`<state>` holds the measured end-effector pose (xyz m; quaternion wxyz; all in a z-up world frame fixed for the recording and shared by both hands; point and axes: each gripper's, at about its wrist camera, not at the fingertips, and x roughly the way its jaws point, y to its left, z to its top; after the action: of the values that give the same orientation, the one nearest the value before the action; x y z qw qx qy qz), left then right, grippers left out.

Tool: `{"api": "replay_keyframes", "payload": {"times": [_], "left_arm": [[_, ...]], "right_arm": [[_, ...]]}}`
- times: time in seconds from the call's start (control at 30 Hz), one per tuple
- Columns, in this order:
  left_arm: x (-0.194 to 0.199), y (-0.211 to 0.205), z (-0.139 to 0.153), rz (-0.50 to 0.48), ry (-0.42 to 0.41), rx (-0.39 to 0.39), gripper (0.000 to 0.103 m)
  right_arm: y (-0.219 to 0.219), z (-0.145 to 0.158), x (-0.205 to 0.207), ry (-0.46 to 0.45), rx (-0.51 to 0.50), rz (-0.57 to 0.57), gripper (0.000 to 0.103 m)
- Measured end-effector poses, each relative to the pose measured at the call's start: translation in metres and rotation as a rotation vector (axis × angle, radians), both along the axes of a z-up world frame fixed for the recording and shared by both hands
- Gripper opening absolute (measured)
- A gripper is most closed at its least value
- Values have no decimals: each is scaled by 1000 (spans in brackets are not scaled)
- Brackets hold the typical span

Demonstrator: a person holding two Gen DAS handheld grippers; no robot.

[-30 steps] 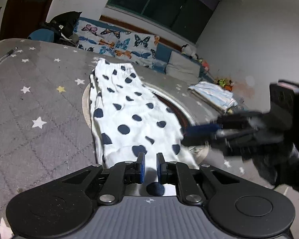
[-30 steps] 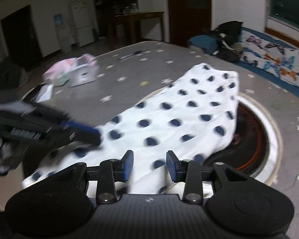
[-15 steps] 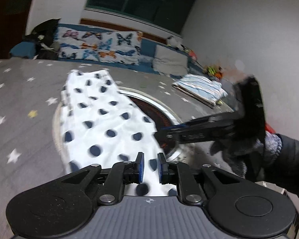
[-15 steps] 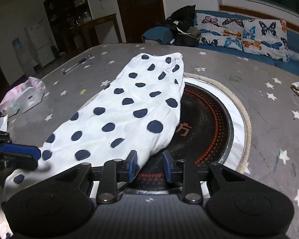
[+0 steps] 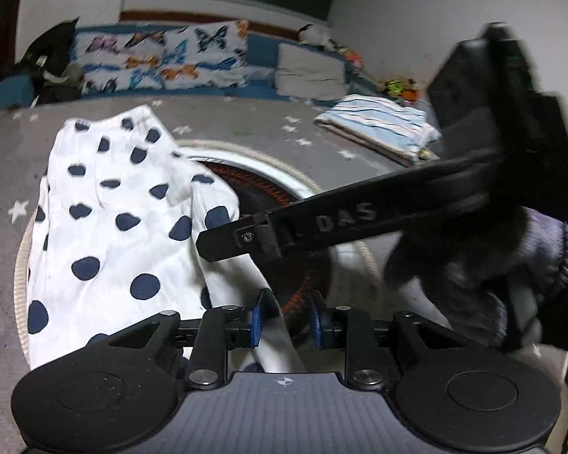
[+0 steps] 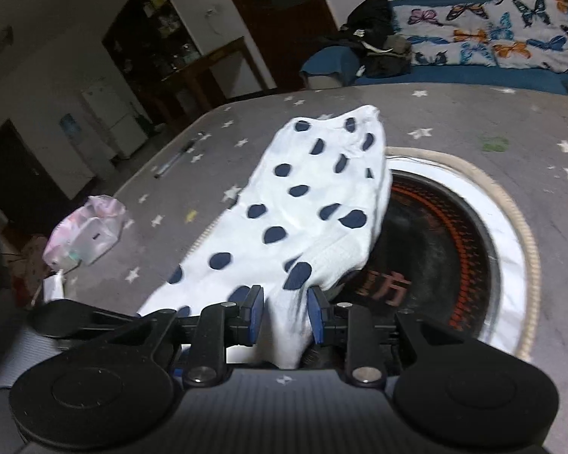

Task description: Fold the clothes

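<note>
A white garment with dark blue dots (image 5: 106, 204) lies on the grey star-patterned table (image 5: 246, 128), partly over a round heater. My left gripper (image 5: 286, 321) is at the garment's near end. Its jaws are opening, and a white strip of the cloth runs between them against the left pad, clear of the right pad. My right gripper (image 6: 286, 312) is shut on a bunched white fold of the garment (image 6: 314, 204). A gloved hand (image 5: 473, 265) holds the right gripper, whose black fingers (image 5: 246, 234) cross the left wrist view just above the cloth.
The round heater (image 6: 435, 234) with a white rope-edged rim sits in the table beside the garment. A folded striped cloth (image 5: 382, 125) lies at the far right. A plastic bag with a box (image 6: 87, 227) and a pen (image 6: 178, 155) lie near the left edge. A butterfly-cushioned sofa (image 5: 163, 60) stands behind.
The left gripper's jaws have widened around the cloth strip. The right gripper has narrowed onto a fold of the garment's near end. Both have moved closer together, and the cloth is bunched there.
</note>
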<state>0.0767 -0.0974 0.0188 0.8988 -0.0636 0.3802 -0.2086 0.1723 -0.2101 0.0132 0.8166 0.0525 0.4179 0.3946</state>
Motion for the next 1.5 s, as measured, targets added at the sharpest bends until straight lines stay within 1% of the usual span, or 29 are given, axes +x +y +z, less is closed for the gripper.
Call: {"api": "replay_keyframes", "payload": {"times": [0.1, 0.17, 0.23, 0.3, 0.37, 0.4, 0.47, 0.57, 0.63, 0.73, 0.87, 0.97, 1.1, 1.27, 1.4, 1.43, 1.47, 1.5], "left_arm": [[7, 7, -4, 44, 22, -18, 27], [7, 13, -5, 62, 25, -34, 24], [6, 18, -5, 79, 28, -49, 24], [6, 26, -7, 98, 39, -81, 23], [6, 36, -10, 112, 48, -128, 22], [6, 41, -11, 120, 53, -151, 22], [6, 50, -14, 139, 70, -195, 18], [6, 61, -16, 159, 87, -253, 18], [5, 64, -17, 172, 96, -285, 18], [6, 72, -18, 196, 107, -329, 18], [6, 85, -20, 233, 116, -390, 18], [7, 90, -24, 253, 124, -398, 19], [5, 95, -29, 269, 141, -419, 19], [3, 96, -30, 266, 138, -419, 19], [3, 96, -31, 265, 136, -423, 19], [3, 96, -31, 265, 136, -424, 21], [4, 96, -31, 265, 136, -425, 21], [4, 96, -31, 266, 137, -425, 21]], "right_arm": [[7, 2, 2, 8, 25, 22, 26], [9, 3, 4, 15, 50, 28, 26], [8, 3, 6, 31, 75, 28, 26], [5, 3, 8, 51, 107, 23, 26], [-1, 4, 6, 43, 114, 12, 26], [-6, 4, 6, 40, 117, 3, 26], [-15, 5, 4, 32, 120, -16, 26], [-29, 2, 3, 22, 101, -60, 26], [-38, -4, 4, 35, 91, -88, 26], [-42, -14, 3, 53, 73, -95, 26], [-38, -24, -1, 73, 83, -76, 26], [-32, -28, -5, 76, 88, -53, 26], [-23, -28, -9, 53, 87, -38, 26], [-15, -27, -9, 11, 75, -33, 26], [-11, -28, -8, 4, 89, -10, 26], [-10, -27, -9, 0, 92, -7, 21], [-10, -26, -10, -3, 95, -3, 13], [-10, -25, -11, -6, 97, 1, 11]]}}
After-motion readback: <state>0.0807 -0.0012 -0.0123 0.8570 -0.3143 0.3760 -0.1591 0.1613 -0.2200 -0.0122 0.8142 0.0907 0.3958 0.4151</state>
